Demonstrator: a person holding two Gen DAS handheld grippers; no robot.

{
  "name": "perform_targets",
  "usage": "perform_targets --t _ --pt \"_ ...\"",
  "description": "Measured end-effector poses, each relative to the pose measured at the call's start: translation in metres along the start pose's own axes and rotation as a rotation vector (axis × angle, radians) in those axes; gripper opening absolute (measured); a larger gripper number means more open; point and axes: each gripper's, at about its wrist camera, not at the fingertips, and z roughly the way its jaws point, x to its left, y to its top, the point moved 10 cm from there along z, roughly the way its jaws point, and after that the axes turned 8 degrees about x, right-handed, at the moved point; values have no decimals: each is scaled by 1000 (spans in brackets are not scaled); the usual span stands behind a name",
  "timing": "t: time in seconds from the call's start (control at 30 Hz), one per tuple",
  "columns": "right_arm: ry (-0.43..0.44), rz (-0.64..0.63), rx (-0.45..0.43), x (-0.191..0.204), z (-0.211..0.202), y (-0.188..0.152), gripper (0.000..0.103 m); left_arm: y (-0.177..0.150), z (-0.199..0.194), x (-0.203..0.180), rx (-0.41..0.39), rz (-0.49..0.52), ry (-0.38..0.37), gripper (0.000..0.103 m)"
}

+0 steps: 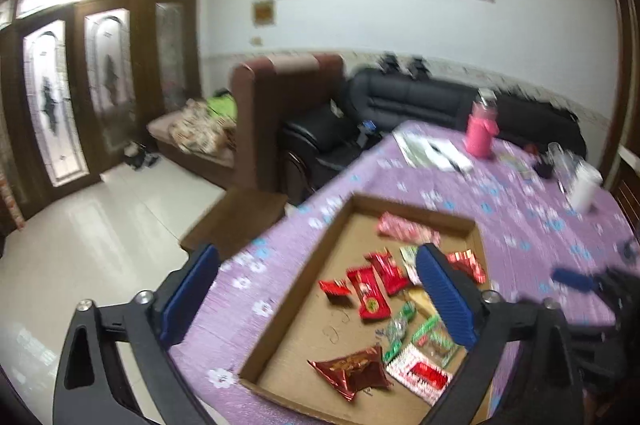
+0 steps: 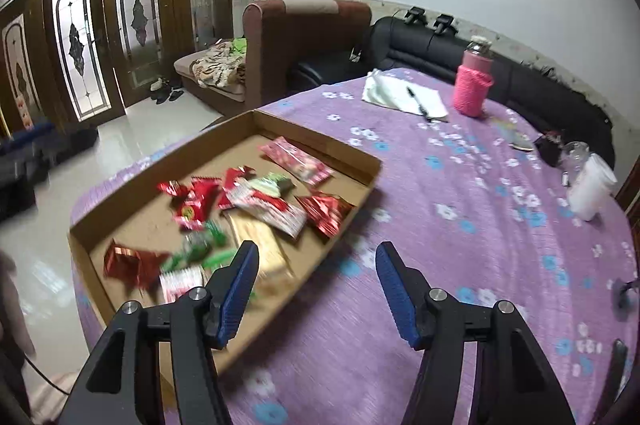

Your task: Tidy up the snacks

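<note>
Holding both grippers above the worktop [image 2: 440, 225], I see each pair of blue-padded fingers spread wide with nothing between them. My left gripper [image 1: 316, 293] hangs over the near left corner of the cardboard tray [image 1: 304, 249]; its right finger [image 1: 444, 297] sits in front of the snack pile, its left finger out past the worktop edge, over the floor. My right gripper [image 2: 316, 289] straddles the tray's right wall [image 2: 344, 225], left finger over the tray, right finger over the purple flowered cloth.

All the snacks I can see lie inside the tray: a dark red foil packet [image 1: 352, 373] at the near end, a white-and-red packet [image 1: 420, 373] beside it, green wrapped sweets [image 1: 400, 329] in the middle, several small red packets [image 1: 368, 289] further in, and a pink packet [image 1: 408, 229] close to the far wall. Motion blur keeps me from reading any labels.

Further out on the worktop stand a pink-sleeved bottle [image 2: 472, 85], papers with a pen [image 2: 404, 93] and a white cup [image 2: 588, 189]. Behind it runs a black sofa [image 2: 424, 41].
</note>
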Motion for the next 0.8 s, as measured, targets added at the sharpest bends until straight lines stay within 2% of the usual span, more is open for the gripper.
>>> perform_targets --t 0.13,0.23,0.4,0.47,0.6,0.8 --pt "-24 -2 -23 -12 -18 -18 69 7 -35 13 -108 -84 87 103" --pt "-26 8 -41 -19 -28 -29 70 4 -43 11 -132 -106 78 103" --pt "-8 40 -54 -17 -38 -40 72 -13 -25 -17 15 -58 -18 103" --pt "13 62 -58 -13 -39 -41 74 -20 -20 -25 54 -48 -28 103" --pt "37 81 -57 -2 -38 -38 78 -30 -17 -39 82 -3 -11 103" --pt "22 58 -43 17 -30 -35 78 -41 -7 -53 141 11 -50 103"
